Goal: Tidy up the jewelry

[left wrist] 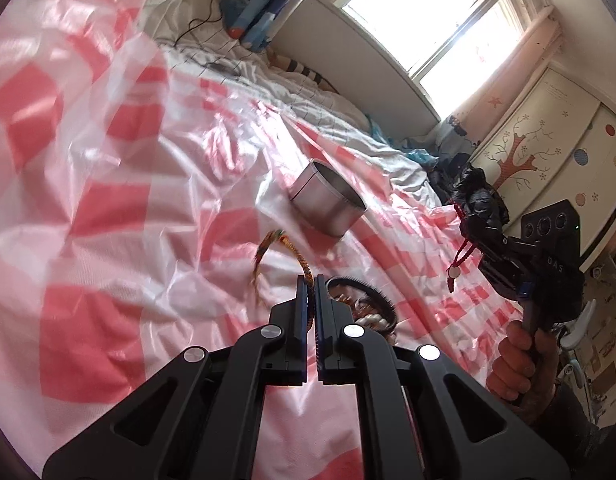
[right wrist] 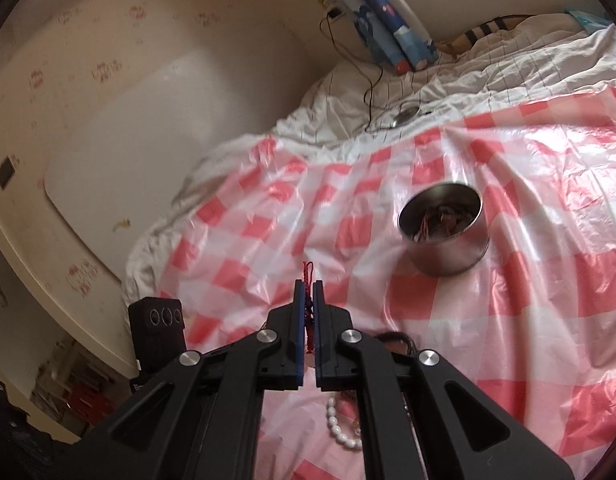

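A round metal tin (left wrist: pixel 328 203) stands open on the pink-and-white checked sheet (left wrist: pixel 107 208); in the right wrist view the tin (right wrist: pixel 448 248) holds some jewelry. My left gripper (left wrist: pixel 311 280) is shut on an orange braided bracelet (left wrist: pixel 303 267) that hangs blurred above the sheet, short of the tin. My right gripper (right wrist: pixel 309 284) is shut on a red cord bracelet (right wrist: pixel 308 270); in the left wrist view the cord (left wrist: pixel 462 250) dangles with a small round charm. A black beaded bracelet (left wrist: pixel 382 300) and a white pearl bracelet (right wrist: pixel 342 428) lie on the sheet below the grippers.
White bedding (right wrist: pixel 488 76) with a black cable (right wrist: pixel 370 92) and a blue patterned pillow (left wrist: pixel 259 0) lies beyond the sheet. A window (left wrist: pixel 440 12) and a painted cupboard (left wrist: pixel 548 140) stand to the right. The headboard wall (right wrist: pixel 107 120) is on the left.
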Demonstrator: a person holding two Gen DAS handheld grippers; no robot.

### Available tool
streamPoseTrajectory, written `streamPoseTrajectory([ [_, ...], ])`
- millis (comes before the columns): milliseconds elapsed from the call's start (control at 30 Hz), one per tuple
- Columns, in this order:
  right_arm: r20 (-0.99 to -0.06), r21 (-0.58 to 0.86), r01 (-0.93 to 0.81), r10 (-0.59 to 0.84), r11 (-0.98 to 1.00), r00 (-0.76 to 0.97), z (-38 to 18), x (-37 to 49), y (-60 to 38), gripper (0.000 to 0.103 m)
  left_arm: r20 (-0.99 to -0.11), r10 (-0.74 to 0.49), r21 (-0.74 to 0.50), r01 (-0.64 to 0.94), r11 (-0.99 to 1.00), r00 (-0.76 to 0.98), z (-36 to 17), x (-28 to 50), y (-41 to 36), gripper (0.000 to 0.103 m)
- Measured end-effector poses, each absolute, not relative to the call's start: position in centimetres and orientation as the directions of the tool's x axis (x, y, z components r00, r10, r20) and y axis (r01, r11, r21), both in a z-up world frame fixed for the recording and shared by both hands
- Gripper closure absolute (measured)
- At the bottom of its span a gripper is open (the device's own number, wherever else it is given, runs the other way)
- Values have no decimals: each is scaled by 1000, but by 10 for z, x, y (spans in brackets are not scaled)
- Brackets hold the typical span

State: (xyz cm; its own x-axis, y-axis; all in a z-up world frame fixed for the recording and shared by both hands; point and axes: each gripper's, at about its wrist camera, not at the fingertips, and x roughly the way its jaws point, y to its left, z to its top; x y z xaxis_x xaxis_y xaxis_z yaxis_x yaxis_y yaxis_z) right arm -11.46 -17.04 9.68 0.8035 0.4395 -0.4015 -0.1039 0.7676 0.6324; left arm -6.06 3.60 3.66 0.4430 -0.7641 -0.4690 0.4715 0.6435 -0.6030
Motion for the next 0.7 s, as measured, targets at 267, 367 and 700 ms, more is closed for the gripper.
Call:
streamPoseTrajectory([
  [267, -354, 664, -75, 402, 744, 844, 109, -108, -204, 99, -414, -816, -561, 594, 577, 403, 104, -34, -9, 100],
  [367, -339, 678, -65, 390, 732, 856, 110, -101, -215, 99, -393, -846, -547, 648, 531, 361, 126, -19, -46, 100],
  [700, -354, 668, -4, 323, 744, 878, 103, -44, -249, 99, -641, -710, -539, 488, 687, 291, 68, 68, -140, 81],
])
